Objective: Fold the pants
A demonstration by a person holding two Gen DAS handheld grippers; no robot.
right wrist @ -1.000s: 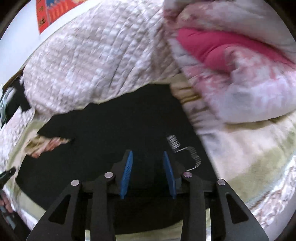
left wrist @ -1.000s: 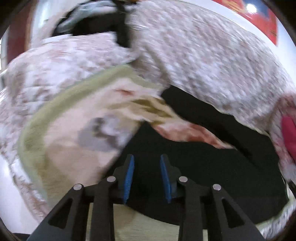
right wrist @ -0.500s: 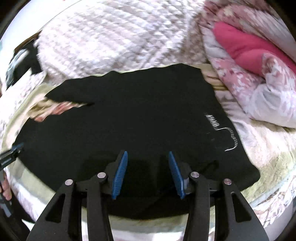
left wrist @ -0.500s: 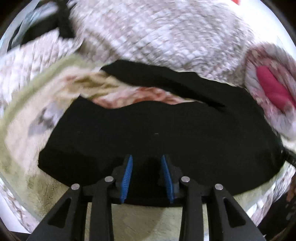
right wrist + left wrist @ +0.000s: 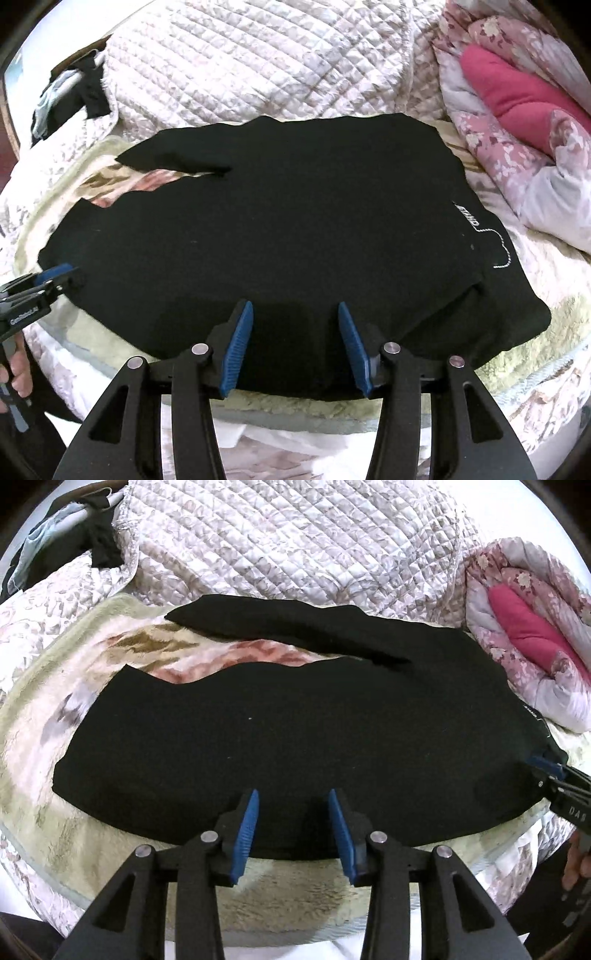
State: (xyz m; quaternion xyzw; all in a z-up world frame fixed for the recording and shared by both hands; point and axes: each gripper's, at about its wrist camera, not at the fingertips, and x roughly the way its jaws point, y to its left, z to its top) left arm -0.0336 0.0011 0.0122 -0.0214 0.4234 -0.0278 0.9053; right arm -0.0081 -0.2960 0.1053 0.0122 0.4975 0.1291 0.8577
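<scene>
- Left gripper (image 5: 293,825) hovers with its blue pads spread, grasping nothing, at the near hem of the black pants (image 5: 288,738); the right gripper (image 5: 293,343) is released the same way, poised at the near edge closer to the waist end.
- Both sit over cloth, so I judge the step in hand to be pinching this near edge. Each should take the full thickness of fabric, not just the top layer.
- Pants lie flat on the plush blanket (image 5: 295,890), legs to the left and apart, with a wedge of blanket showing between them.
- White stitching (image 5: 487,240) marks the waist end on the right.
- For a clean fold, lift both grips level and carry the near leg onto the far leg (image 5: 295,626).
- Beyond lie the quilted bedspread (image 5: 295,542) and a pink floral duvet (image 5: 535,627); keep the fold short of them.
</scene>
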